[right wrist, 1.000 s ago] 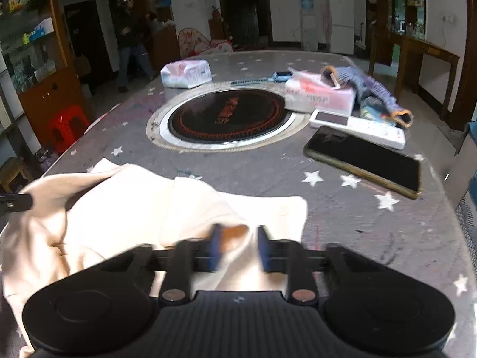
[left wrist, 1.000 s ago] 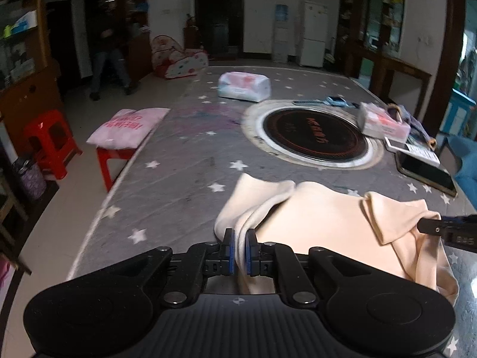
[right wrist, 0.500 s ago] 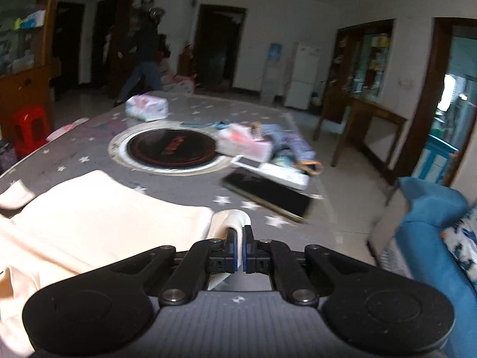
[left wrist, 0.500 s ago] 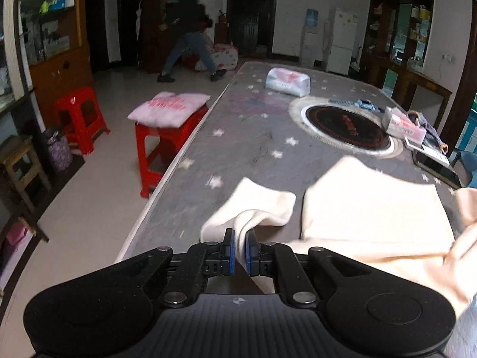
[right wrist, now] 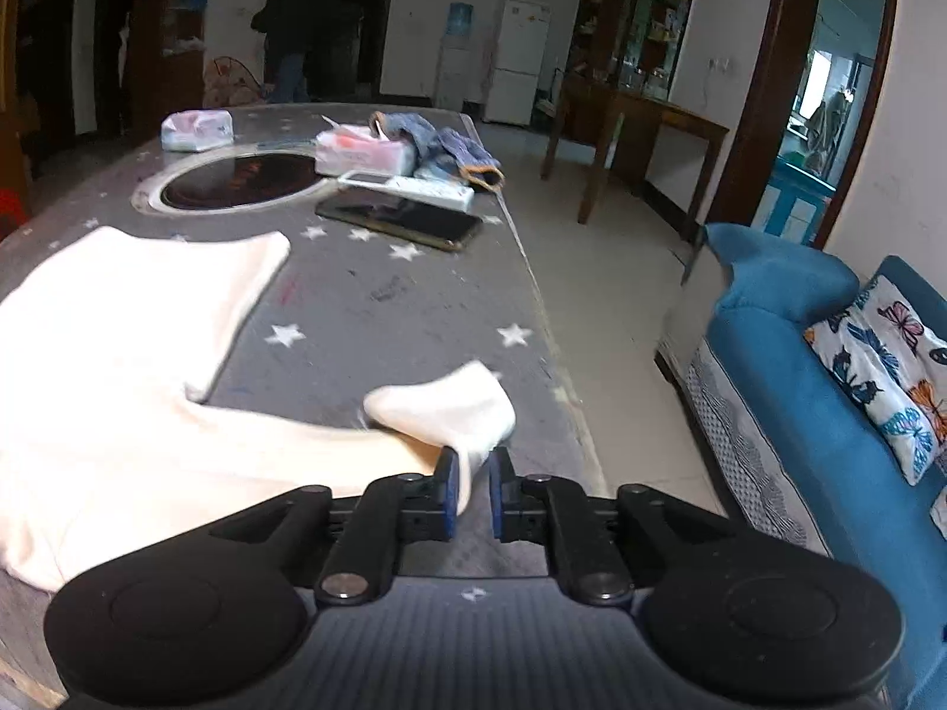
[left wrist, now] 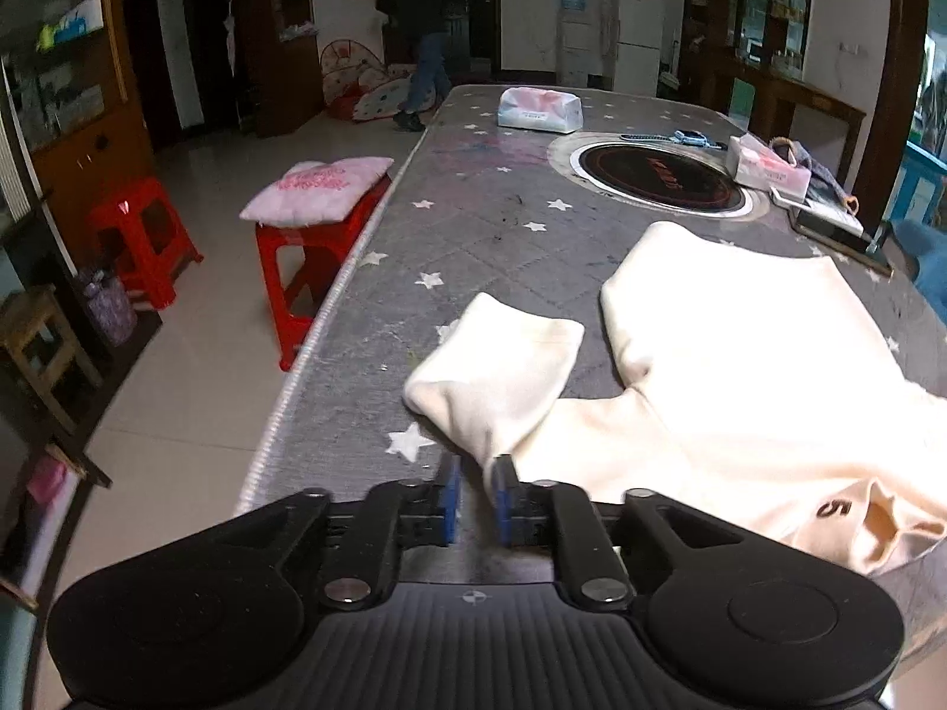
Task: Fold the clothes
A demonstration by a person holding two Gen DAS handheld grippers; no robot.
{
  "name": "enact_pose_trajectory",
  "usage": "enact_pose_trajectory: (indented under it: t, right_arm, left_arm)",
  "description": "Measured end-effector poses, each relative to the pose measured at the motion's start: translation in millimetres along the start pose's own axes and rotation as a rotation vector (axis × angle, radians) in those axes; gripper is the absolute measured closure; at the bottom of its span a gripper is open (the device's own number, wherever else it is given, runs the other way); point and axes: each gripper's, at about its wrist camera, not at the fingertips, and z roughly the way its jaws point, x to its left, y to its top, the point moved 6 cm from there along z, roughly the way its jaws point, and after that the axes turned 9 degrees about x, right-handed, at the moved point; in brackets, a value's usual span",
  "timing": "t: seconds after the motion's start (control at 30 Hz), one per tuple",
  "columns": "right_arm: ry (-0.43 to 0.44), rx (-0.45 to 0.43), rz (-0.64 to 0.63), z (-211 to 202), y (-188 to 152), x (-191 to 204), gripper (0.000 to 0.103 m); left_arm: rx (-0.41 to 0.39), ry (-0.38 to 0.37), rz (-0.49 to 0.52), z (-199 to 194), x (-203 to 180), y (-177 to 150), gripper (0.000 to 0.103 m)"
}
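Observation:
A cream top (left wrist: 740, 355) lies spread on the grey star-patterned table (left wrist: 473, 225), with its sleeves pulled out to either side. In the left wrist view the left sleeve (left wrist: 491, 367) ends between the pads of my left gripper (left wrist: 476, 494). Those jaws are opening: the cloth rests against the right pad and a gap shows at the left pad. In the right wrist view the top (right wrist: 118, 319) fills the left side. The right sleeve (right wrist: 444, 408) runs into my right gripper (right wrist: 472, 488). Its jaws are opening too, with the cloth against the left pad only.
A round hob (left wrist: 657, 174) is set into the table's far half, with tissue packs (left wrist: 538, 109), a phone (right wrist: 402, 219) and a remote (right wrist: 408, 184) around it. A red stool (left wrist: 308, 260) with a pink cushion stands left of the table. A blue sofa (right wrist: 817, 390) stands on the right. A person (left wrist: 423, 29) walks at the back.
Both grippers drew the sleeves outward, left and right, so the bunched top now lies spread flat. Both pairs of jaws, shut on the sleeves before, have parted.

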Motion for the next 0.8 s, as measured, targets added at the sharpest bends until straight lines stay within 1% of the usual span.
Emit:
enact_pose_trajectory:
  t: [0.03, 0.1, 0.17, 0.23, 0.3, 0.37, 0.4, 0.47, 0.6, 0.63, 0.67, 0.7, 0.73, 0.77, 0.8]
  right_arm:
    - [-0.005, -0.002, 0.003, -1, 0, -1, 0.083]
    - [-0.012, -0.01, 0.0, -3, 2, -2, 0.082]
    - [-0.016, -0.021, -0.012, -5, 7, 0, 0.074]
    - [-0.024, -0.046, -0.02, -8, 11, 1, 0.071]
    - [-0.013, -0.065, -0.022, -14, 15, 3, 0.07]
    - [0.026, -0.082, -0.049, -22, 17, 11, 0.07]
    - [0.045, -0.09, -0.063, -26, 19, 14, 0.07]
    - [0.089, -0.094, -0.1, -32, 20, 24, 0.069]
    - [0.288, -0.072, -0.187, -46, 16, 61, 0.069]
    - [0.328, -0.065, -0.208, -49, 15, 71, 0.069]
    - [0.363, -0.063, -0.237, -52, 14, 82, 0.07]
    - [0.398, -0.06, -0.266, -56, 12, 92, 0.07]
    - [0.426, -0.06, -0.295, -59, 11, 102, 0.07]
    - [0.446, -0.059, -0.321, -60, 10, 111, 0.07]
    - [0.466, -0.057, -0.346, -61, 10, 120, 0.07]
  left_arm:
    - [-0.009, -0.018, 0.023, -4, -6, -1, 0.072]
    - [-0.026, -0.059, 0.071, -13, -18, -3, 0.07]
    - [-0.042, -0.109, 0.13, -21, -36, -5, 0.065]
    - [-0.055, -0.168, 0.196, -27, -59, -9, 0.063]
    - [-0.065, -0.222, 0.253, -30, -80, -13, 0.059]
    - [-0.074, -0.272, 0.313, -33, -100, -17, 0.051]
    - [-0.078, -0.298, 0.343, -34, -110, -19, 0.051]
    - [-0.075, -0.322, 0.397, -31, -126, -21, 0.051]
    - [-0.055, -0.336, 0.445, -13, -148, -25, 0.053]
    - [-0.05, -0.345, 0.458, -9, -152, -26, 0.058]
    - [-0.044, -0.355, 0.47, -4, -156, -28, 0.069]
    - [-0.044, -0.352, 0.479, -3, -158, -31, 0.077]
    - [-0.045, -0.346, 0.488, -3, -158, -33, 0.093]
    - [-0.046, -0.341, 0.496, -2, -158, -35, 0.097]
    - [-0.048, -0.335, 0.505, -2, -159, -38, 0.099]
